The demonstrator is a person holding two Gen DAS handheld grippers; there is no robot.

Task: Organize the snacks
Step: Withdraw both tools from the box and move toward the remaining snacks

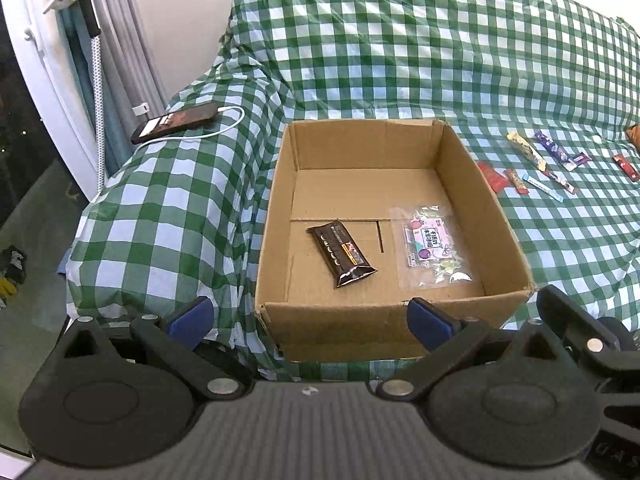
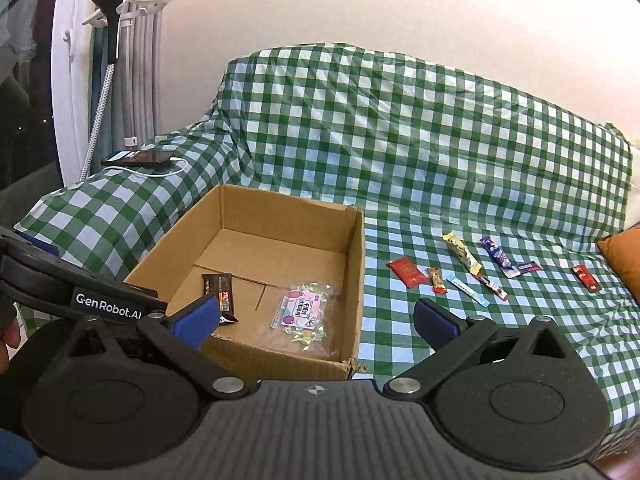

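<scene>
An open cardboard box sits on a sofa covered in green check cloth. Inside lie a dark brown snack bar and a clear bag of candies. To the box's right, several small snack packets lie on the cloth, among them a red packet, a yellow bar and a purple bar. My left gripper stands open at the box's near wall, empty. My right gripper is open and empty over the box's near right corner.
A phone on a white charging cable rests on the sofa arm at the left. A garment steamer stands by the curtains. An orange cushion lies at the far right. A hand shows at the left edge.
</scene>
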